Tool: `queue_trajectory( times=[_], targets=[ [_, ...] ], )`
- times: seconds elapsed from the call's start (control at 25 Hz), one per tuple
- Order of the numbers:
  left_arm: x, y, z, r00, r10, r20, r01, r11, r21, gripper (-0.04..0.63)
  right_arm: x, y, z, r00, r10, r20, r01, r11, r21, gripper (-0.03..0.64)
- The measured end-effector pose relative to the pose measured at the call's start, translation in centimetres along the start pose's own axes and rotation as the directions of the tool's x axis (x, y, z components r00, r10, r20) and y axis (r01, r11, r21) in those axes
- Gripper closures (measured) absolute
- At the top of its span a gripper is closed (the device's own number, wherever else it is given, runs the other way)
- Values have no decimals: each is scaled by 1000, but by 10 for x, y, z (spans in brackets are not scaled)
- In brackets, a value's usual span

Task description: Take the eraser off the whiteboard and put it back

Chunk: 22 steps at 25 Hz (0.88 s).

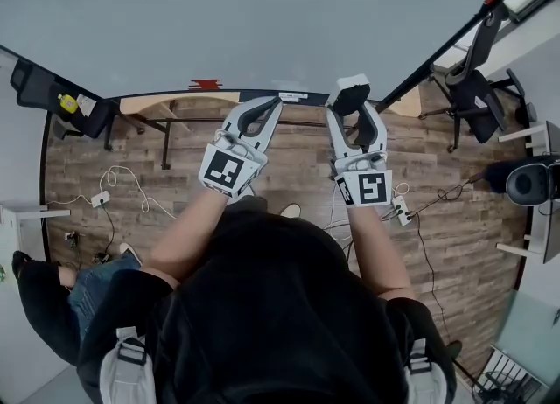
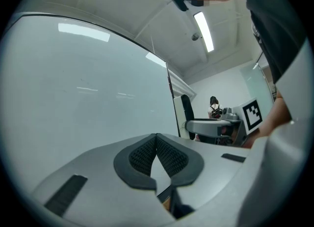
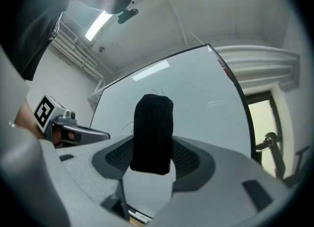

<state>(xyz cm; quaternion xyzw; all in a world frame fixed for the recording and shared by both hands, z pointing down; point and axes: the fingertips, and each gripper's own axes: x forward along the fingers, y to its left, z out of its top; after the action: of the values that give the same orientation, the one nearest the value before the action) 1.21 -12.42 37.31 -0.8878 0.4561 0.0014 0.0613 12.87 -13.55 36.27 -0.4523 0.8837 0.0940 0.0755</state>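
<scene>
On the left, left gripper (image 1: 272,105): fingers closed together on nothing, tips near the lower edge of the whiteboard (image 1: 262,17); it looks best held clear of the board.
Far side, whiteboard: a bare pale face spanning both grippers.
Right gripper (image 1: 353,110): clamped on the eraser (image 1: 352,93), tilted slightly upward.
Eraser: off the board, near its lower part, right of centre.
Doing it well: this is probably the return, so bring the eraser square to the board, let it seat, then loosen the fingers.
</scene>
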Motion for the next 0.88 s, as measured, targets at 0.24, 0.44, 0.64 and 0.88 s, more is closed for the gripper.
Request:
queue_trajectory(
  times=[0.24,0.44,0.64,0.88],
  targets=[
    [21,20,-21,1000,19,15,-18,998,-63,601,16,-11,-29,997,-72,-28,72,997,-13,390],
    [40,44,-45,1000,31,4,-30,993,-111,601,36,-17,-53,992,-104,-66,104,995,-8,390],
    [55,65,-69,1000,18,4,-17,995,-95,601,56,-20,-83,985,-137,-104,136,991,-17,390],
    [71,77,-94,1000,-16,2,17,993,-121,601,72,-20,-127,970,-174,-167,175,984,-7,390]
  ],
)
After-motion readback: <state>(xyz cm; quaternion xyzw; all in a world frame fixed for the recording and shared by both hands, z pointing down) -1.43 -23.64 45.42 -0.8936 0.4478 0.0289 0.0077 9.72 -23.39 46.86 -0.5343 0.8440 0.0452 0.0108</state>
